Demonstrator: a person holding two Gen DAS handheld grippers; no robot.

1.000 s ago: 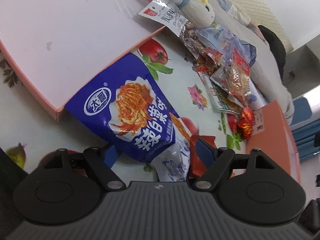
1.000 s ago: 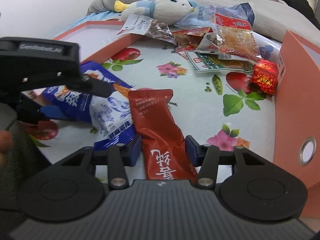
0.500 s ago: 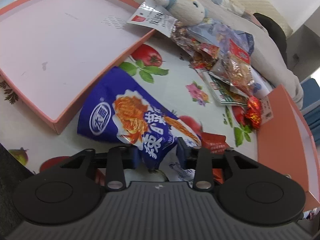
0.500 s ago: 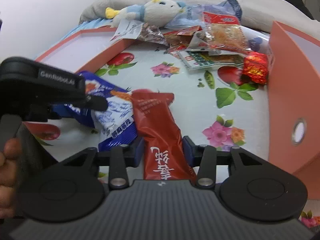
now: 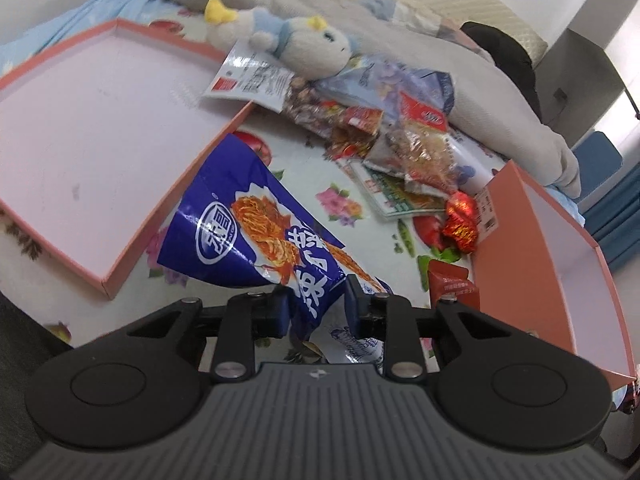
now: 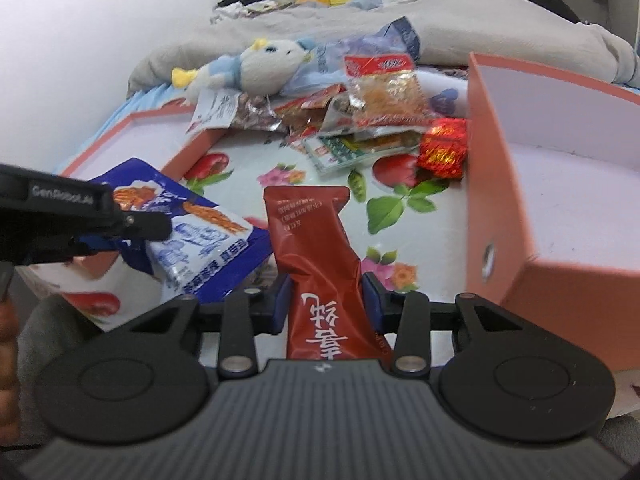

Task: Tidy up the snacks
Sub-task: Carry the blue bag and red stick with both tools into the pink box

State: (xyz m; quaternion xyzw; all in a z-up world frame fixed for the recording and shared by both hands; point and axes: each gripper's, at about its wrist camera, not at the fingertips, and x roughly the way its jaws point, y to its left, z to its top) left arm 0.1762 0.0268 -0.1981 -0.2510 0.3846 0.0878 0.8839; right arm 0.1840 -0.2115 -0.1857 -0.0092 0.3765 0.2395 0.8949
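Left wrist view: the left gripper [image 5: 316, 306] has its jaws closing, with both blue pads pressed against the lower end of the blue snack bag [image 5: 256, 232], which is pinched and creased between them. The bag extends up and away from the gripper, its far corner close to the near rim of the shallow pink tray [image 5: 132, 240] at left. The tray interior is bare. Beyond the bag, a pile of mixed snack packets [image 5: 400, 136] lies on the floral tablecloth [image 5: 344, 204], with a plush toy [image 5: 304, 44] behind the pile. A red foil-wrapped snack [image 5: 460, 220] rests just beside the wall of the orange box [image 5: 516, 248] at right. Right wrist view: the right gripper [image 6: 326, 302] has its jaws closing, with both pads against the sides of the red snack pouch [image 6: 316, 248], which stands between them and reaches forward over the tablecloth [image 6: 400, 208]. The left gripper [image 6: 132, 224] enters from the left edge, clamped on the blue snack bag [image 6: 200, 236], which sits just beside the red pouch. The orange box [image 6: 496, 184] stands at right, open side up; the red foil-wrapped snack [image 6: 442, 146] touches its wall. The packet pile [image 6: 360, 120] and plush toy [image 6: 260, 66] lie further back, beside the pink tray [image 6: 192, 148].
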